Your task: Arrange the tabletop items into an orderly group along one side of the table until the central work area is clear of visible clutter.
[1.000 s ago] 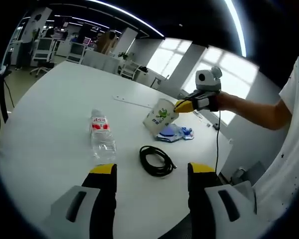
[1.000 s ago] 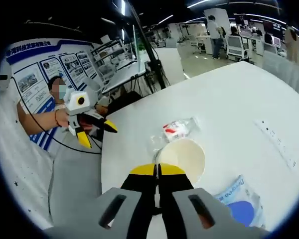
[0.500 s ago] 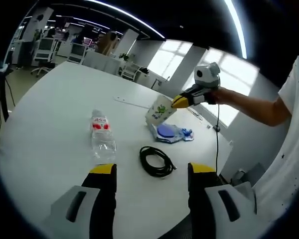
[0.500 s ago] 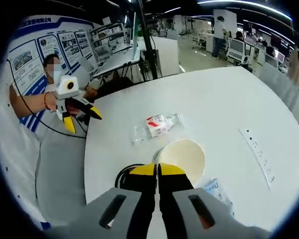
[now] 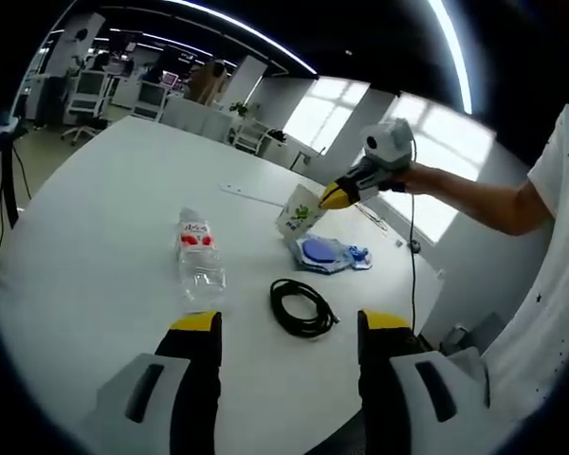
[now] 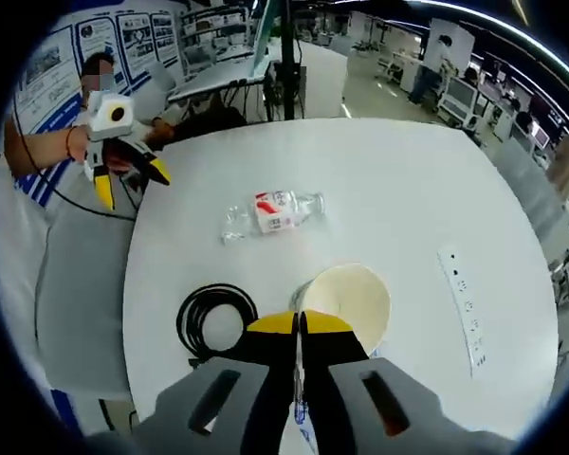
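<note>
I've lifted the paper cup [image 5: 300, 212] off the table [image 5: 95, 246]; its far side is probably hidden behind my right gripper [image 5: 334, 196], clamped on the rim. Bottle [image 5: 198, 263] left, cable [image 5: 302, 305] centre, blue packet [image 5: 326, 254] right. Left gripper [image 5: 289, 327] hovers wide.

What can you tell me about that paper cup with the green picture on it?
The paper cup is cream-white with a green picture printed on its side. It looks like thin paper or card. Its open mouth looks empty in the right gripper view. The right tongs pinch its rim shut, holding it tilted above the white table, just beyond the blue packet.
</note>
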The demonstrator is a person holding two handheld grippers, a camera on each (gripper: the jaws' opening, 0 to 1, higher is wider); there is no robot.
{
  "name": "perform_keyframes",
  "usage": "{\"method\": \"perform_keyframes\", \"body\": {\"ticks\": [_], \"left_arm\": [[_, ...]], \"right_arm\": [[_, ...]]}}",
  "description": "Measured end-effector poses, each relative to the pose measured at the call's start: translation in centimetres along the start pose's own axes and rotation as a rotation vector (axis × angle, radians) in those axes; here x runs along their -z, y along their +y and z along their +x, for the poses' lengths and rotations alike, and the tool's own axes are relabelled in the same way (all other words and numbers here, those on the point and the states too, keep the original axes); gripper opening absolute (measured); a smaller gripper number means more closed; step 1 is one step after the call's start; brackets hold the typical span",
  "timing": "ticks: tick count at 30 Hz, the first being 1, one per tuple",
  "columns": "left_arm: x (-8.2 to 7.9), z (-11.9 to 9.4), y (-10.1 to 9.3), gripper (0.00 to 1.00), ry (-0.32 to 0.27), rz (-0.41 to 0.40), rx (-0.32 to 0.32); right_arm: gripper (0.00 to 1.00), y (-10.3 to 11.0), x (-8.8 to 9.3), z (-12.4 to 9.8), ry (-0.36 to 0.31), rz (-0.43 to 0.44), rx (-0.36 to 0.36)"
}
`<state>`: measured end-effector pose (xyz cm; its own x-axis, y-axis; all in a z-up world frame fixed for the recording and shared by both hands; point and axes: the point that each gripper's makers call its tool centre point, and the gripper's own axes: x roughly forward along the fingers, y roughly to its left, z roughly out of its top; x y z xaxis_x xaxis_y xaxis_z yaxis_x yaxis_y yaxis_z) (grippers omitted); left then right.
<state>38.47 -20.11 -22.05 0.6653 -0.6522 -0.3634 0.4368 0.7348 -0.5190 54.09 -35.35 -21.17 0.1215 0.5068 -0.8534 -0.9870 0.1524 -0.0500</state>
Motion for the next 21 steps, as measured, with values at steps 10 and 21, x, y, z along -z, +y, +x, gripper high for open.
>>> {"method": "perform_keyframes", "body": {"ticks": [10,21], "left_arm": [[0.2,0.1,0.3,0.58,0.006,-0.012,-0.004],[0.3,0.4,0.6,0.58,0.018,-0.009,-0.006]], "right_arm": [[0.00,-0.4,1.3,1.8,0.063,-0.057,0.010],[0.00,-0.6,3.0,3.6,0.133,-0.133,0.008]]}}
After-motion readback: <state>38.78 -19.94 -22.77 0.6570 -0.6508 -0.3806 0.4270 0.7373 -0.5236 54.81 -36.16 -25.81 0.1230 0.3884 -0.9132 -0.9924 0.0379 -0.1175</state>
